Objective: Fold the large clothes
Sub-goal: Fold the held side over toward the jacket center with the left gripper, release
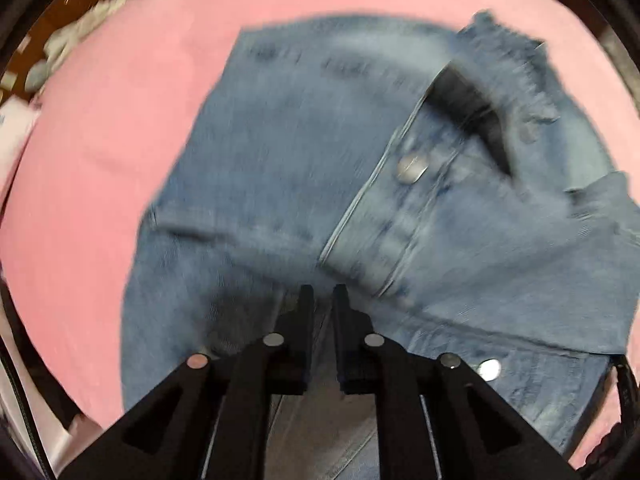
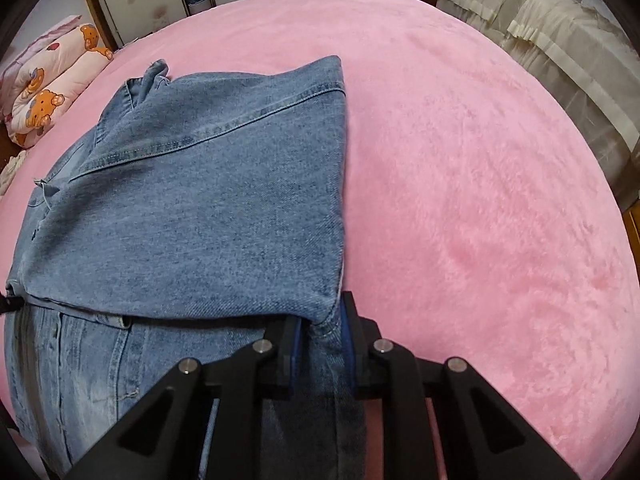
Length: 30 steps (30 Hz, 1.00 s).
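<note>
A blue denim jacket (image 2: 192, 208) lies partly folded on a pink plush bed cover (image 2: 480, 200), towards the left of the bed in the right wrist view. Its upper layer is folded over, with a straight right edge running from the far corner down to the near one and a stitched seam crossing it on a slant. A paler denim layer shows under the near fold edge. In the left wrist view (blurred) a buttoned cuff (image 1: 384, 224) with a metal snap (image 1: 412, 168) lies across the jacket, and a frayed hem sits at the far right.

The right gripper (image 2: 320, 328) is closed on the near right corner of the folded layer, denim pinched between its blue-faced pads. The left gripper (image 1: 323, 296) points steeply down onto the middle of the jacket, jaws nearly shut with only a thin gap; cloth shows in the gap, but whether it is pinched I cannot tell.

To the right of the jacket the cover is bare and wide, reaching to a beige draped piece (image 2: 552, 40) at the far right. At the far left lies a bear-print quilt (image 2: 48, 80), with wooden furniture beyond the far edge of the bed.
</note>
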### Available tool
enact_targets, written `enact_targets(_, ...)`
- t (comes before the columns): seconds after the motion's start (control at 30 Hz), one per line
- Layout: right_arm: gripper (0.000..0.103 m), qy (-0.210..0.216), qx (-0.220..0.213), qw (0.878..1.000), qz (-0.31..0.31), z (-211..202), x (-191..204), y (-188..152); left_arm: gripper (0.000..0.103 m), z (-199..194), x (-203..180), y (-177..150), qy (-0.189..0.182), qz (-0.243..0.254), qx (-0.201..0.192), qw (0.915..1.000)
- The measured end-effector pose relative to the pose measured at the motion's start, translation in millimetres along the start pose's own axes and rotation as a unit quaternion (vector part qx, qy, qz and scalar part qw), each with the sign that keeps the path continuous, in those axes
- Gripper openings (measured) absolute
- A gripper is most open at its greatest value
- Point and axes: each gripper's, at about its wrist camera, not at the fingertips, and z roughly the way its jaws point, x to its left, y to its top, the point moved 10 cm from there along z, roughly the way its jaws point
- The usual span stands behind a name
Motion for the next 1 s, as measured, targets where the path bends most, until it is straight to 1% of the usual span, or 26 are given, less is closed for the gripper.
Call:
enact_targets(0.07,0.017,0.007,0.004,1.0,0.01,-3.0,-1.0,0.8,0.025,-19.1,-7.0,16.6,-0.02,0.013,-0.031,0.9992)
enact_targets(0.1,0.017,0.013,0.005,1.0,0.017,-5.0,-1.3,1.6,0.029,-26.5,-10.8,23.9,-0.032,0.018,-0.044,0.9984)
enact_targets(0.13,0.017,0.017,0.005,1.0,0.021,-6.6,-1.9,1.5,0.039,-33.1,-15.5,30.7,-0.045,0.023,-0.054,0.9973)
enact_targets(0.17,0.018,0.02,0.007,0.999,0.025,-7.9,-2.2,2.0,0.054,-42.4,-24.2,42.5,-0.06,0.028,-0.064,0.9957)
enact_targets(0.23,0.018,0.024,0.012,0.999,0.029,-9.8,-2.7,2.1,0.068,-48.1,-40.1,66.4,-0.099,0.04,-0.069,0.9919)
enact_targets(0.27,0.018,0.025,0.013,0.999,0.029,-10.3,-2.8,2.3,0.068,-48.9,-49.7,78.1,-0.117,0.043,-0.068,0.9898)
enact_targets(0.3,0.018,0.025,0.013,0.999,0.028,-10.3,-2.7,2.3,0.068,-47.9,-59.3,85.5,-0.124,0.043,-0.065,0.9892)
enact_targets(0.43,0.018,0.021,0.02,0.999,0.024,-8.2,-2.6,1.8,0.068,-21.6,-75.0,108.4,-0.136,0.025,-0.034,0.9898)
enact_targets(0.5,0.018,0.019,0.023,0.999,0.025,-7.0,-2.9,1.7,0.068,-5.0,-77.8,111.1,-0.144,0.007,-0.017,0.9894)
enact_targets(0.57,0.018,0.017,0.027,0.999,0.027,-5.5,-2.2,2.0,0.068,5.9,-86.3,114.0,-0.171,-0.017,-0.002,0.9851)
enact_targets(0.6,0.018,0.016,0.028,0.999,0.027,-5.0,-2.0,2.1,0.068,10.0,-88.7,113.7,-0.178,-0.026,0.004,0.9837)
enact_targets(0.63,0.018,0.015,0.029,0.999,0.028,-5.1,-2.3,1.6,0.063,13.1,-91.8,112.7,-0.182,-0.032,0.011,0.9826)
enact_targets(0.67,0.018,0.014,0.031,0.999,0.03,-5.0,-2.6,1.3,0.046,17.1,-96.5,112.3,-0.188,-0.037,0.019,0.9814)
enact_targets(0.7,0.018,0.013,0.032,0.999,0.031,-4.0,-2.0,1.8,0.033,20.5,-99.7,111.3,-0.186,-0.039,0.025,0.9815)
enact_targets(0.73,0.018,0.011,0.033,0.999,0.031,-3.1,-1.7,2.0,0.007,23.5,-101.8,110.6,-0.18,-0.039,0.032,0.9824)
enact_targets(0.77,0.018,0.009,0.035,0.999,0.031,-2.5,-1.7,1.9,0.006,25.8,-102.8,109.2,-0.171,-0.038,0.036,0.9839)
enact_targets(0.8,0.018,0.007,0.036,0.999,0.03,-1.8,-1.6,1.9,0.006,26.8,-105.1,110.3,-0.168,-0.036,0.029,0.9848)
enact_targets(0.97,0.018,0.004,0.038,0.999,0.033,1.2,-1.1,3.2,0.004,16.1,-108.5,117.4,-0.149,-0.016,-0.013,0.9887)
enact_targets(1.0,0.018,0.004,0.038,0.999,0.033,1.1,-1.2,3.2,0.004,11.2,-107.0,120.5,-0.145,-0.014,-0.028,0.989)
